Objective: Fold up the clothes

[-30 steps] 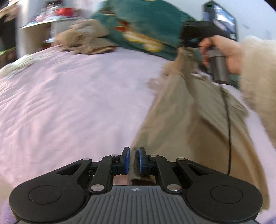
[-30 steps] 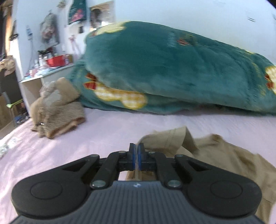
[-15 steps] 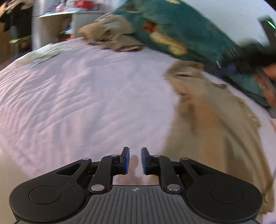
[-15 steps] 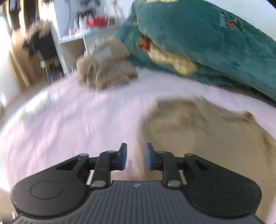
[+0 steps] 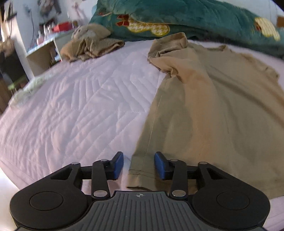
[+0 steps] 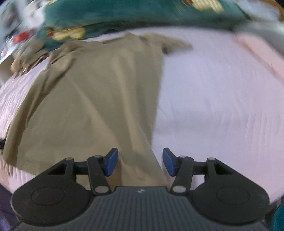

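From the left wrist view, no writing can be read. A tan shirt [image 5: 213, 99] is spread flat on the pale quilted bed [image 5: 79, 106], filling the 1 to 5 o'clock part of the frame, with one sleeve bunched at 12 o'clock. The left gripper [image 5: 138, 165] is seen at 6 o'clock with its blue fingers [image 5: 118, 165] partly apart and opening; the shirt's hem corner lies between them, but it is not pressed by either pad. A teal blanket [image 5: 186, 16] is piled at 12 o'clock, and a heap of brown clothes [image 5: 90, 42] rests at 10 o'clock.

From the right wrist view, which is blurred, the shirt [image 6: 92, 96] is seen from 9 to 12 o'clock. The right gripper [image 6: 140, 161] is about half open and opening; the shirt's lower edge lies between the fingers [image 6: 111, 163] without being gripped.
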Demonstrator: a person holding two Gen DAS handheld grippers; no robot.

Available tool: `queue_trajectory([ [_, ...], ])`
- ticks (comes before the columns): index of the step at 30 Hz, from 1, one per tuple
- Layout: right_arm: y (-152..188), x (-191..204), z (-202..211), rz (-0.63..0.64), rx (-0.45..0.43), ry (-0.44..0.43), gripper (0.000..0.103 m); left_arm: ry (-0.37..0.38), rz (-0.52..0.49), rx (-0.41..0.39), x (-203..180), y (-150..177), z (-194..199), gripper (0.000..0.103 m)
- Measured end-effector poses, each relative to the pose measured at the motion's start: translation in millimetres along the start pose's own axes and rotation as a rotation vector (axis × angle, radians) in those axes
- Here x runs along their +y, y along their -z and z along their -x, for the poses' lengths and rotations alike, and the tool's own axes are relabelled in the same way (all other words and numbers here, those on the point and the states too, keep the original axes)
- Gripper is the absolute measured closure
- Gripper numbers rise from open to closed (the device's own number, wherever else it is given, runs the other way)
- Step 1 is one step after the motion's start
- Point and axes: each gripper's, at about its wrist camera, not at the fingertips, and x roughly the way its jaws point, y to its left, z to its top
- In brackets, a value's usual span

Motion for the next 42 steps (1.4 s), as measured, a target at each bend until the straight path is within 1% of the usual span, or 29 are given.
queue_trajectory([
  [1,3.5,-4.0,-3.7,-0.031,0.007,-0.003,0.047,-0.008,-0.005,0.001,-0.3,0.1,1.9,0.061],
  [2,6.0,-2.7,-5.3,-0.030,-0.003,0.002,0.045,-0.004,-0.007,0.004,-0.8,-0.2,3.3,0.066],
  [3,7.4,1.0,-6.1,-0.015,-0.022,0.011,0.043,0.012,-0.001,0.004,0.0,-0.3,4.2,0.068],
  [4,8.7,4.6,-7.4,0.004,-0.031,0.021,0.042,0.028,0.006,0.005,1.0,-0.5,5.0,0.080],
  [5,9.9,7.6,-8.4,0.022,-0.031,0.028,0.040,0.052,0.018,0.005,2.5,-0.6,6.0,0.088],
  [7,12.2,12.3,-8.5,0.051,-0.035,0.038,0.039,0.062,0.036,-0.002,4.5,0.3,9.1,0.093],
  [9,13.5,16.3,-9.4,0.075,-0.039,0.045,0.038,0.069,0.067,-0.016,11.5,2.0,9.3,0.095],
  [13,14.4,16.6,-10.1,0.090,-0.043,0.046,0.035,0.037,0.125,-0.051,35.4,1.4,11.1,0.098],
  [15,14.3,15.8,-10.1,0.084,-0.040,0.047,0.033,0.003,0.153,-0.056,56.4,-2.1,12.8,0.098],
  [17,13.7,15.0,-10.6,0.073,-0.037,0.041,0.031,-0.014,0.206,-0.056,81.2,-5.1,14.6,0.096],
  [18,13.5,15.0,-10.9,0.072,-0.036,0.039,0.030,-0.052,0.218,-0.051,91.1,-5.7,16.0,0.100],
  [19,13.6,15.1,-11.1,0.075,-0.033,0.037,0.030,-0.135,0.203,-0.056,97.4,-6.3,18.1,0.100],
  [20,13.7,15.3,-11.2,0.079,-0.031,0.036,0.029,-0.149,0.215,-0.042,105.5,-4.7,17.5,0.100],
  [21,13.6,15.5,-11.4,0.081,-0.029,0.035,0.028,-0.155,0.231,-0.027,114.0,-2.9,16.7,0.100],
  [23,13.3,15.7,-11.5,0.081,-0.025,0.033,0.028,-0.078,0.309,0.010,126.6,0.0,17.5,0.099],
  [26,10.6,13.6,-11.5,0.044,-0.018,0.022,0.026,0.010,0.277,-0.071,103.7,-11.7,37.1,0.097],
  [27,9.7,13.0,-12.0,0.031,-0.020,0.016,0.026,0.039,0.265,-0.099,95.6,-15.8,43.9,0.095],
  [28,9.9,13.9,-12.6,0.037,-0.023,0.017,0.026,0.092,0.233,-0.126,79.8,-22.5,49.5,0.091],
  [29,10.5,16.1,-13.1,0.058,-0.024,0.024,0.027,0.143,0.201,-0.146,63.6,-30.1,54.0,0.088],
  [31,11.9,20.2,-13.4,0.100,-0.023,0.037,0.035,0.231,0.119,-0.174,24.5,-45.0,55.4,0.087],
  [32,12.5,21.0,-11.8,0.117,-0.018,0.040,0.043,0.259,0.072,-0.171,3.1,-50.1,51.4,0.086],
  [33,12.8,19.7,-9.7,0.124,-0.009,0.037,0.045,0.284,0.025,-0.166,-18.4,-55.0,46.9,0.086],
  [35,12.9,13.3,-5.0,0.126,0.021,0.028,0.046,0.329,-0.013,-0.127,-49.1,-55.9,29.3,0.085],
  [36,12.9,8.2,-2.3,0.123,0.037,0.022,0.045,0.333,-0.037,-0.100,-64.3,-53.8,18.0,0.085],
  [37,11.0,1.5,1.2,0.109,0.036,0.013,0.045,0.319,-0.057,-0.071,-73.9,-50.9,6.6,0.084],
  [39,3.5,-15.3,10.0,0.063,0.006,-0.011,0.042,0.287,-0.085,-0.020,-88.9,-42.2,-13.5,0.085],
  [40,-0.2,-23.7,14.4,0.040,-0.010,-0.022,0.041,0.280,-0.089,-0.036,-90.1,-37.8,-14.5,0.085],
  [42,-19.4,-39.3,16.9,-0.005,-0.053,-0.030,0.035,0.263,-0.112,-0.065,-93.5,-31.8,-13.7,0.085],
])
